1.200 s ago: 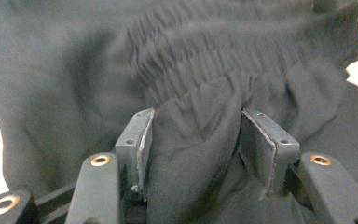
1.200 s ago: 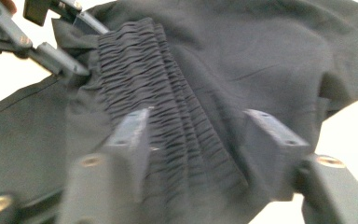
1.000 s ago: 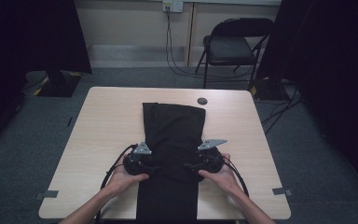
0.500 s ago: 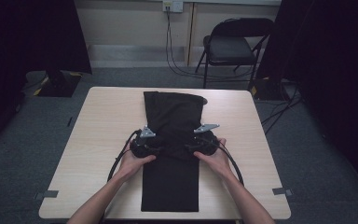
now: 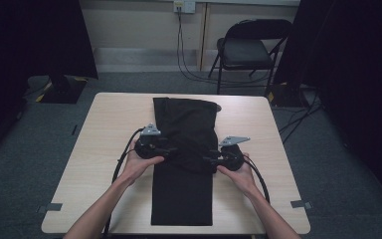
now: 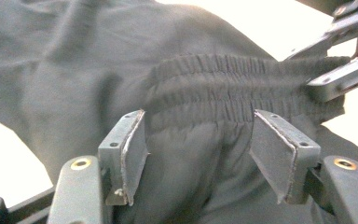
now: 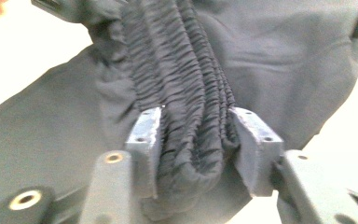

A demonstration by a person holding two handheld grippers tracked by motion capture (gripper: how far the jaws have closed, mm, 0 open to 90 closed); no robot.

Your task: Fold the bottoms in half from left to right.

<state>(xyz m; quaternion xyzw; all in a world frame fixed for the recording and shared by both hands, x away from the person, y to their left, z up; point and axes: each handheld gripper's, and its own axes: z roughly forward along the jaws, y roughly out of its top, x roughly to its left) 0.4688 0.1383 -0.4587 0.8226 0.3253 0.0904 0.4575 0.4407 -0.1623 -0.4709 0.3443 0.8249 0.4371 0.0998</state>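
Lying lengthwise down the middle of the bench [image 5: 104,134], the black trousers [image 5: 181,199] run from the near edge to the far one, with their upper part folded over and bunched between the two hands.

The left gripper [image 5: 171,152] sits at the left edge of the garment, held by the person's left hand [image 5: 142,162]. In the left gripper view its jaws stand spread, and they have just been opening further. The elastic waistband [image 6: 223,88] runs across just ahead of the pads [image 6: 133,154]; dark cloth lies between and beneath the jaws, but the pads do not press on it.

The right gripper [image 5: 210,160] sits at the opposite edge, held by the right hand [image 5: 238,172], and points inward toward the left one. In the right gripper view its jaws have just been closing, and the gathered, ribbed waistband [image 7: 186,116] is stacked in several folds between them. Both pads [image 7: 147,135] touch the bundle on its sides, pinching it. From there the band climbs away from the gripper, with smoother trouser fabric spreading to either side.

In the left gripper view the right gripper's metal jaws [image 6: 340,79] show ahead and to the right, at the far end of the waistband.
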